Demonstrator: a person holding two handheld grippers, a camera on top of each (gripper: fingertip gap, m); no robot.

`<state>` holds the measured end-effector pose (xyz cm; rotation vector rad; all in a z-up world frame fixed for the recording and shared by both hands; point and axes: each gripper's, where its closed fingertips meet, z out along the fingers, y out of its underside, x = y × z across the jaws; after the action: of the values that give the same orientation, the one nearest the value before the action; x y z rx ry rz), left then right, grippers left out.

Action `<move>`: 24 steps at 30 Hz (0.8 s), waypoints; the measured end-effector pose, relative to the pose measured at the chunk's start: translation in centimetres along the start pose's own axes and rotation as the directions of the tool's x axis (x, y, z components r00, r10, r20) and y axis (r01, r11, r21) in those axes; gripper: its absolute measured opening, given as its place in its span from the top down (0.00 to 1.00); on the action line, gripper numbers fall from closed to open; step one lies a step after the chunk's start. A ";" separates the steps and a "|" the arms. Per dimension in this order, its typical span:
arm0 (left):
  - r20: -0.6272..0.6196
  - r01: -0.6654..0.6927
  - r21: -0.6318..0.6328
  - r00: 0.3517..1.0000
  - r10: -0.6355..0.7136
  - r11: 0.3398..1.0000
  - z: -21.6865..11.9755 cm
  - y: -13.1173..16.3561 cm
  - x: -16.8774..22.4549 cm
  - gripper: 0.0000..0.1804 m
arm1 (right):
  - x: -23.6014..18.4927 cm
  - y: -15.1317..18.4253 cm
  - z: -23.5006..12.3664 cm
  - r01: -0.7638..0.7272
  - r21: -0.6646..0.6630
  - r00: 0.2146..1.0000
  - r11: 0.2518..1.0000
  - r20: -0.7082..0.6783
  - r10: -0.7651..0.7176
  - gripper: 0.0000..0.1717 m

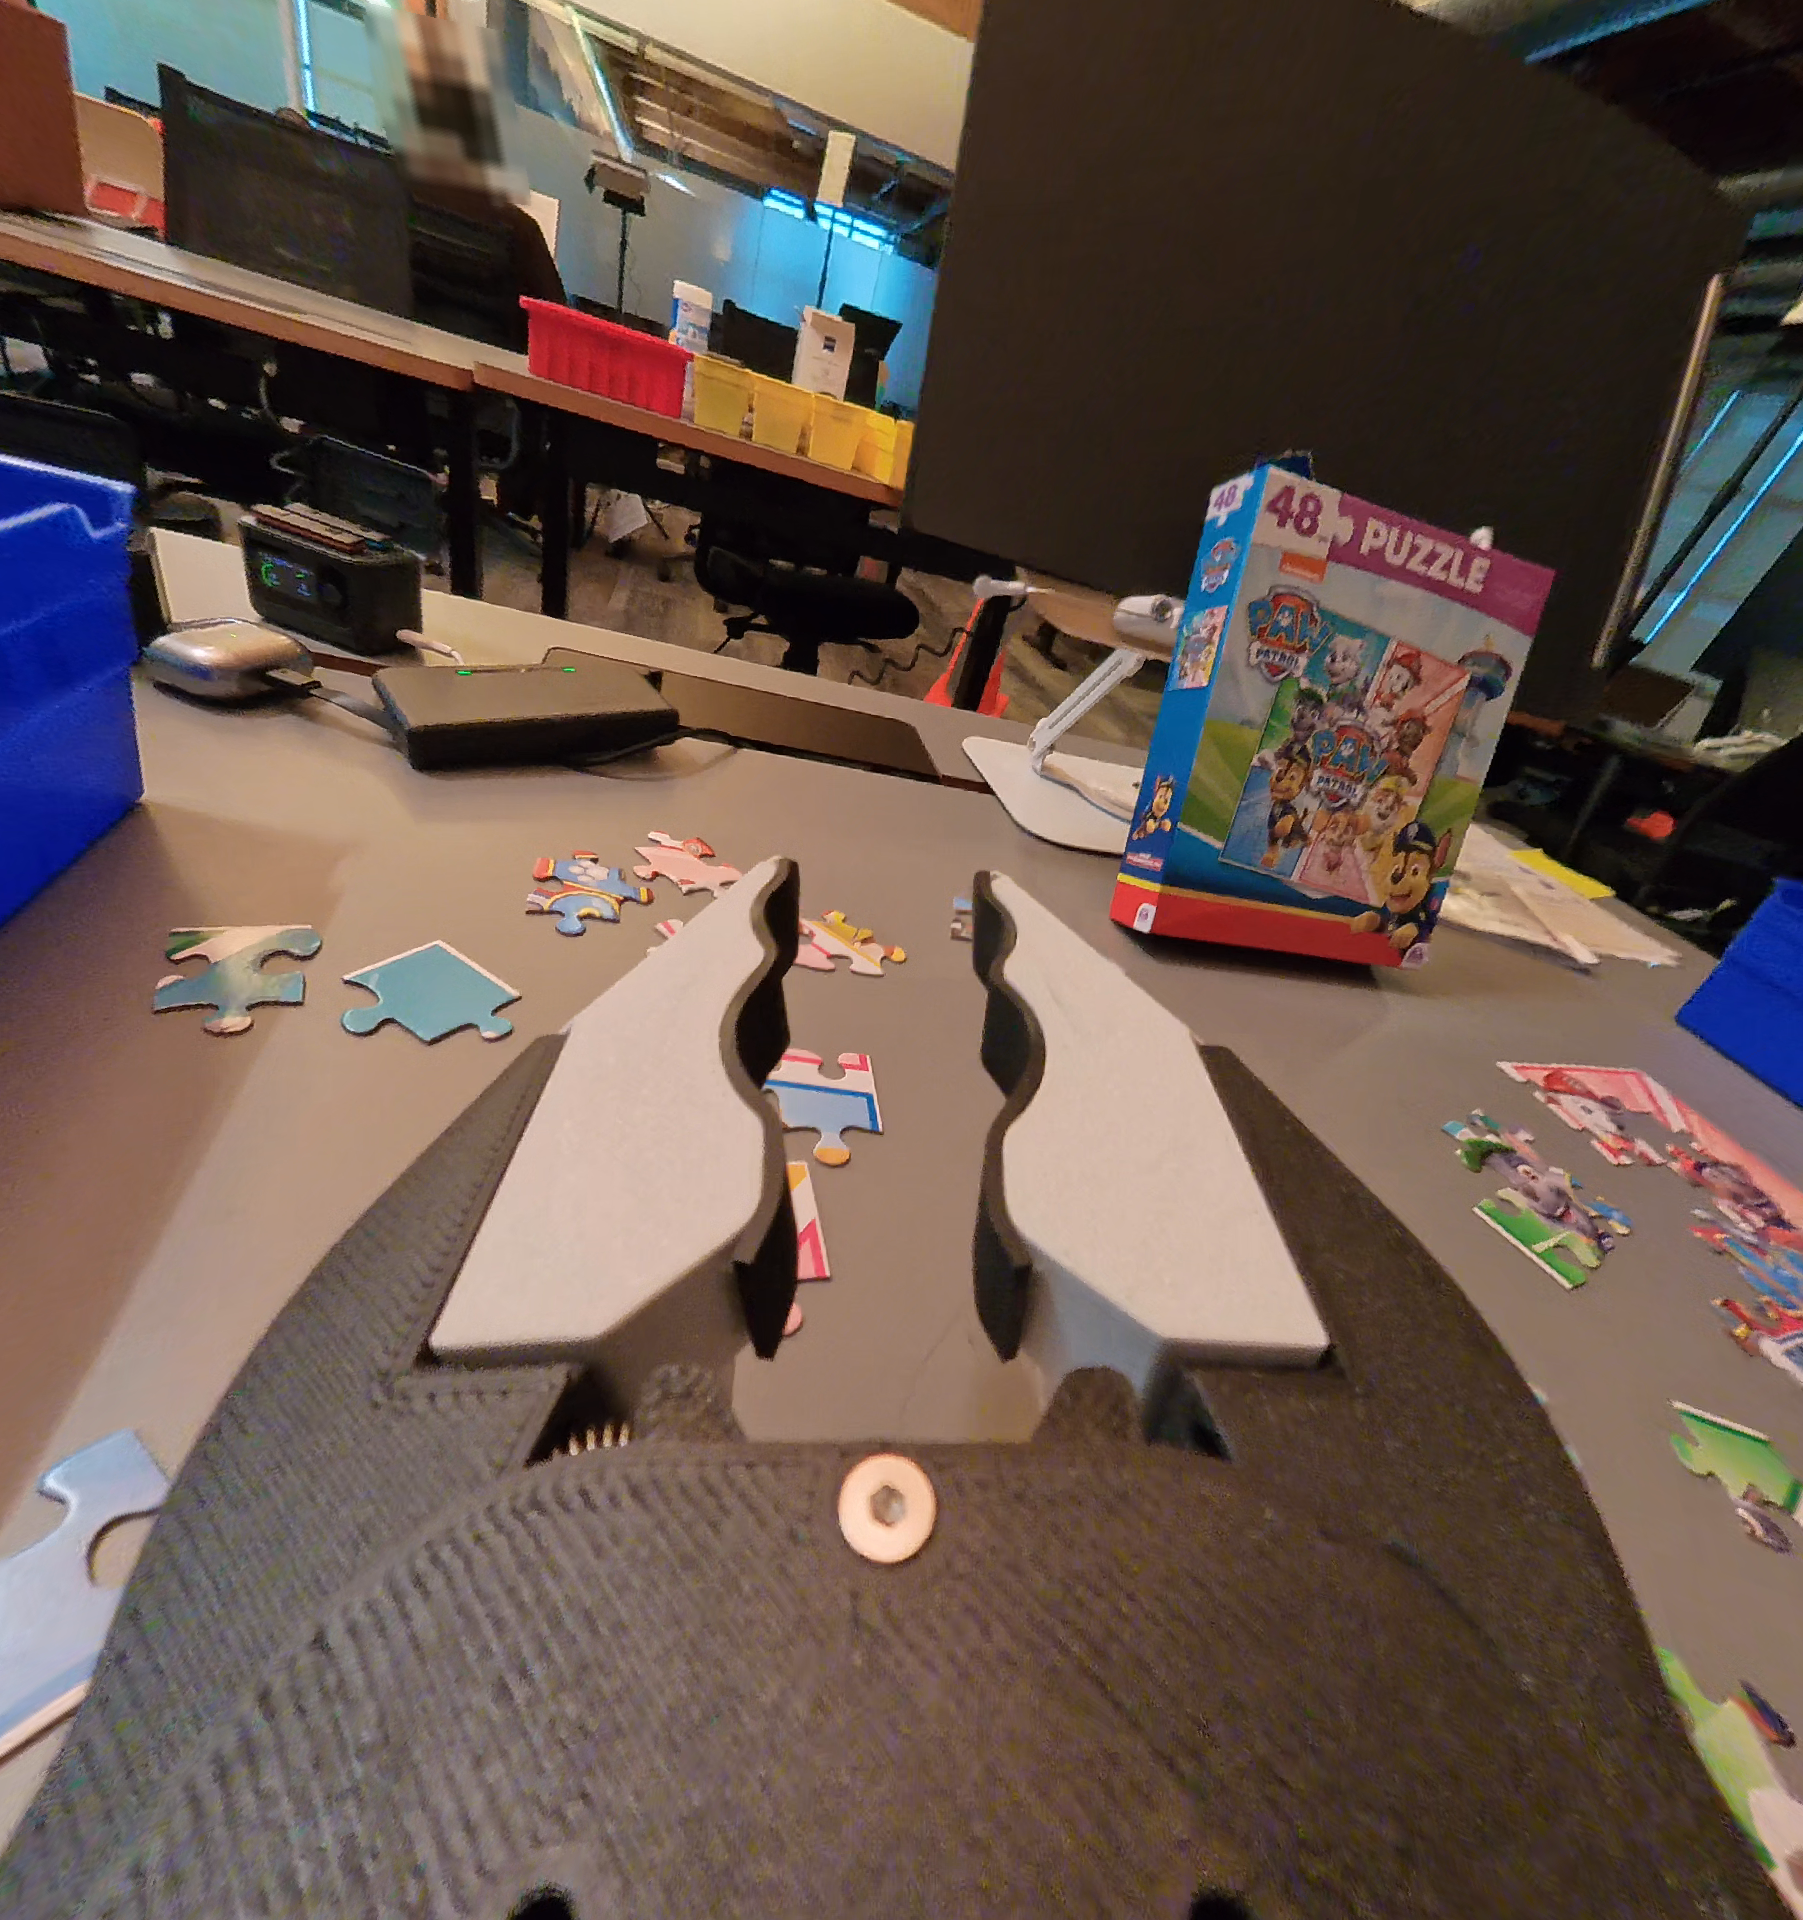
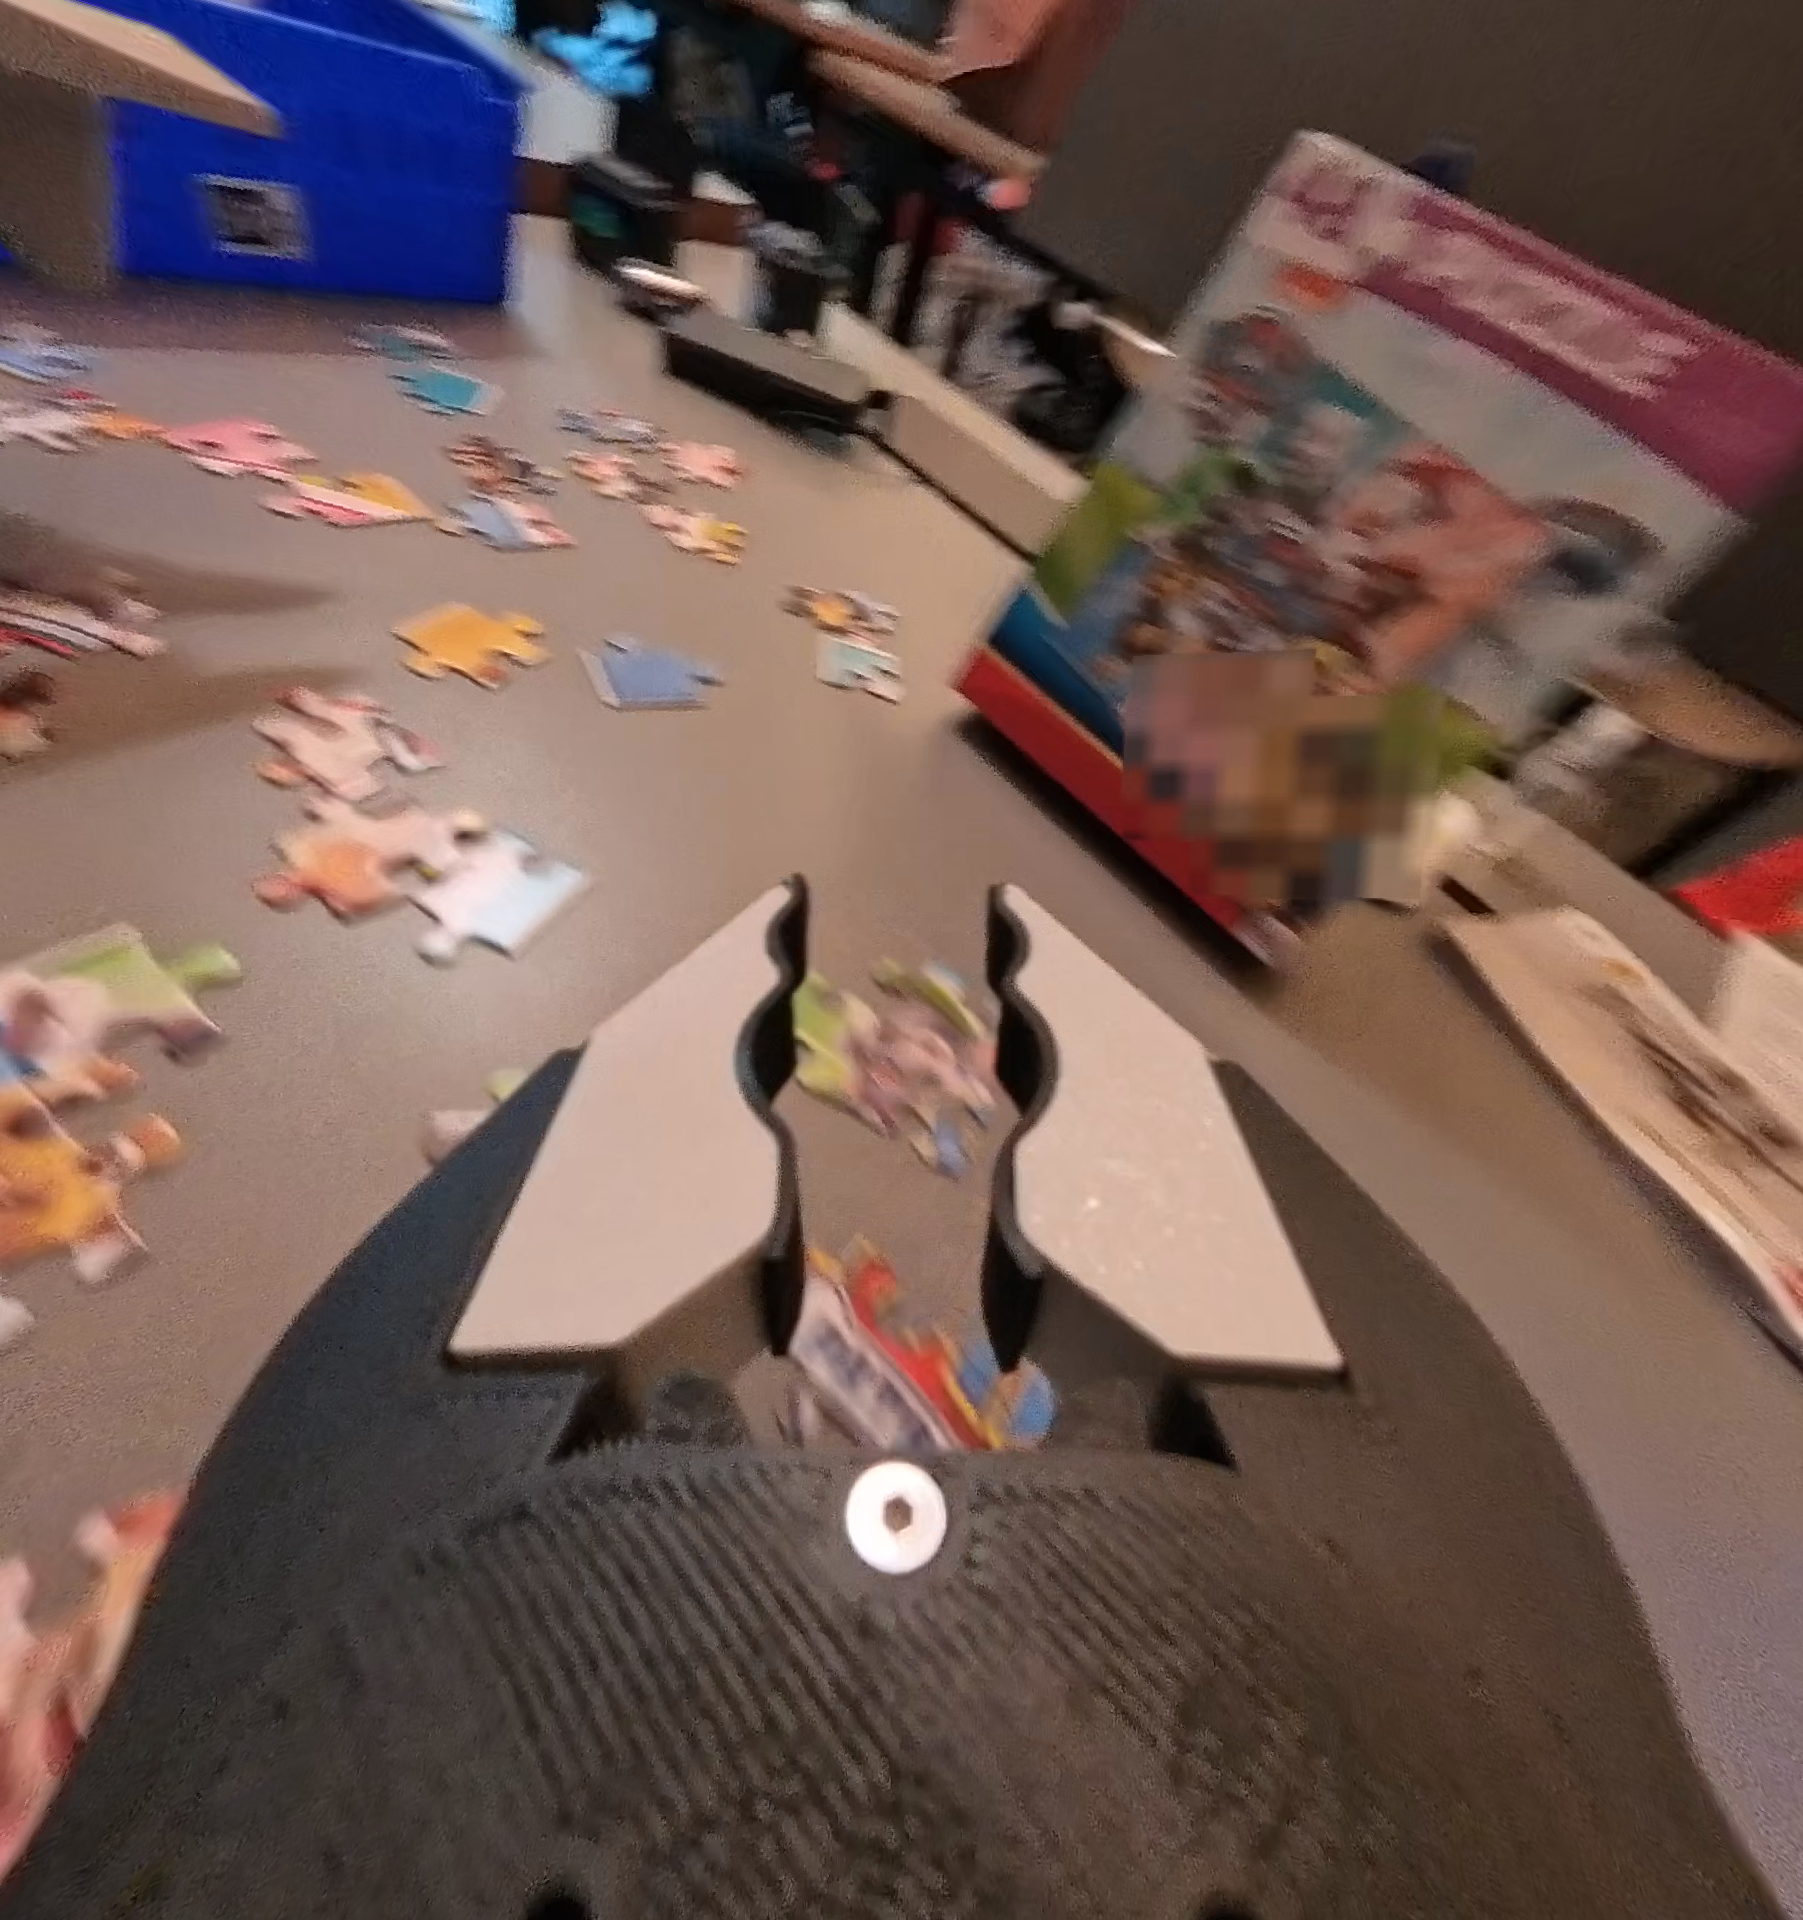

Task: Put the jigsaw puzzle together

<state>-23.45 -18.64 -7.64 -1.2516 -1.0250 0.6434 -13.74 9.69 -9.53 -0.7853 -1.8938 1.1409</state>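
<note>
— Hovering above the grey table point(image 1: 585, 790), the left gripper point(image 1: 884, 883) has its jaws parted with nothing between the pads. What lies about it?

— From the left: a blue bin point(image 1: 35, 686), a green-and-white jigsaw piece point(image 1: 237, 977), a plain teal piece point(image 1: 429, 992), then a blue, red and yellow piece point(image 1: 585, 891). Seen through the gap, a white piece with blue and pink stripes point(image 1: 829, 1101) lies flat on the table, apart from both fingers. Further right the puzzle box point(image 1: 1333, 727) stands upright, and partly joined pieces point(image 1: 1759, 1236) lie near the right edge.

— And the right gripper point(image 2: 895, 899)?

— Also spread and gripping nothing. That view is blurred. Left of it lies an orange-and-white piece point(image 2: 409, 868); seen through its jaws, a green-and-pink cluster of pieces point(image 2: 902, 1049) rests on the table. The puzzle box point(image 2: 1448, 468) stands to the right, with papers point(image 2: 1655, 1091) beyond.
</note>
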 end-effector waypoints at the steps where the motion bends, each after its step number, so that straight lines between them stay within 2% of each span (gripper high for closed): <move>1: -0.006 0.017 0.011 1.000 -0.017 1.000 -0.1 -0.2 -0.1 0.83 | -1.3 -1.2 1.9 0.014 -0.017 0.998 1.000 0.062 -0.013 0.76; 3: -0.016 0.055 0.025 0.998 -0.054 0.998 -0.1 -0.5 -0.5 0.83 | -3.3 -3.3 5.8 0.062 -0.039 0.986 0.997 0.155 -0.055 0.71; 6: -0.040 0.120 0.047 0.992 -0.118 0.992 -0.3 -0.9 -0.9 0.83 | -5.4 -5.2 12.7 0.078 -0.074 0.968 0.994 0.246 -0.057 0.69; 9: -0.068 0.155 0.069 0.986 -0.151 0.985 -0.6 -1.4 -0.9 0.83 | -5.8 -4.0 19.8 0.033 -0.193 0.957 0.981 0.289 0.024 0.68; 12: -0.081 0.143 0.096 0.987 -0.136 0.985 -0.9 -2.0 -0.6 0.83 | -4.5 -2.2 25.2 -0.019 -0.314 0.968 0.949 0.231 0.096 0.67; 16: -0.113 0.169 0.100 0.981 -0.158 0.981 -0.9 -2.2 -0.4 0.83 | -2.5 -1.5 28.4 -0.177 -0.417 0.970 0.891 0.079 0.230 0.64; 20: -0.136 0.203 0.120 0.973 -0.186 0.972 -1.1 -2.7 -0.5 0.83 | -3.0 -0.3 29.3 -0.197 -0.499 0.966 0.844 0.046 0.253 0.62; 24: -0.158 0.244 0.121 0.962 -0.224 0.962 -1.1 -2.7 -0.6 0.83 | -3.5 -0.2 29.4 -0.231 -0.499 0.957 0.835 0.037 0.287 0.62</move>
<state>-23.08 -20.36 -5.18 -1.0198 -0.9739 0.4275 -37.04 -5.78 -19.16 -1.3184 -2.2613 0.8702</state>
